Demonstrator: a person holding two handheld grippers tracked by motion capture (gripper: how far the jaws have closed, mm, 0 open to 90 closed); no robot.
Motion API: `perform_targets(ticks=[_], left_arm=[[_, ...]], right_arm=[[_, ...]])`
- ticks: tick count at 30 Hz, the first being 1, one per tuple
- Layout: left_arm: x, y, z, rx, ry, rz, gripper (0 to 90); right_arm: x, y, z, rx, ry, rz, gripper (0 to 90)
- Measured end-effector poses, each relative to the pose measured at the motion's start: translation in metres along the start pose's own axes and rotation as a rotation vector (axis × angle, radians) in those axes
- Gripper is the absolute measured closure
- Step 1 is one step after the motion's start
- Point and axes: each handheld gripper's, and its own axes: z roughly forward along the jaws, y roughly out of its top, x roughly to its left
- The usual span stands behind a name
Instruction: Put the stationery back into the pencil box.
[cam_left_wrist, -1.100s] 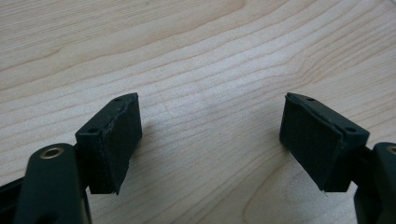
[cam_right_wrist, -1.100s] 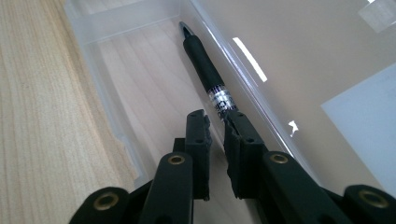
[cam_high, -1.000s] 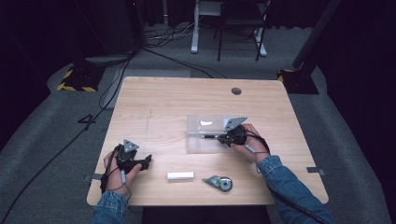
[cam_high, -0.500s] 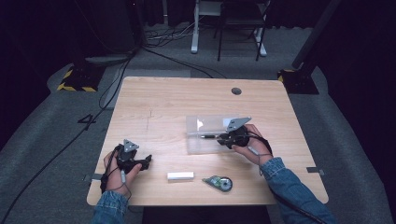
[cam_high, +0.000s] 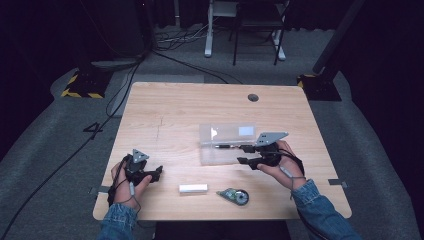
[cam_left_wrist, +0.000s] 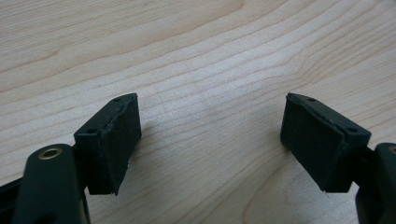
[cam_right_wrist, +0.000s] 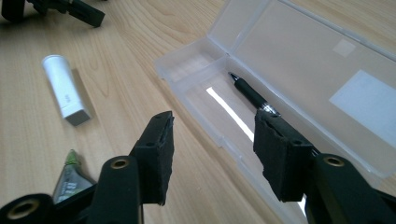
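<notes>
Pencil case (cam_high: 227, 142), clear plastic, is seen lying open near the table's (cam_high: 175, 110) centre, lid folded back, with a black pen (cam_right_wrist: 250, 93) in its tray. Right gripper (cam_right_wrist: 212, 156) is held at the case's near edge, jaws wide apart and empty. Left gripper (cam_left_wrist: 210, 135) is rested over bare wood, jaws also wide, empty. White eraser (cam_right_wrist: 65, 95) and correction tape (cam_high: 234, 195) are left loose in front. Eraser is judged the likely next item; it should be gripped across its narrow sides, and the case's thin wall avoided
</notes>
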Motion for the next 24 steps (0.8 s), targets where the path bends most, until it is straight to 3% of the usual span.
perform_targets(ticks=[7, 24], left_arm=[[0.000, 0.000, 0.000, 0.002, -0.001, 0.005, 20.7], [0.000, 0.001, 0.001, -0.001, 0.001, 0.003, 20.6]], right_arm=[[0.011, -0.004, -0.017, -0.011, -0.008, 0.026, 46.4], [0.036, -0.009, -0.024, 0.007, 0.015, 0.023, 41.6]])
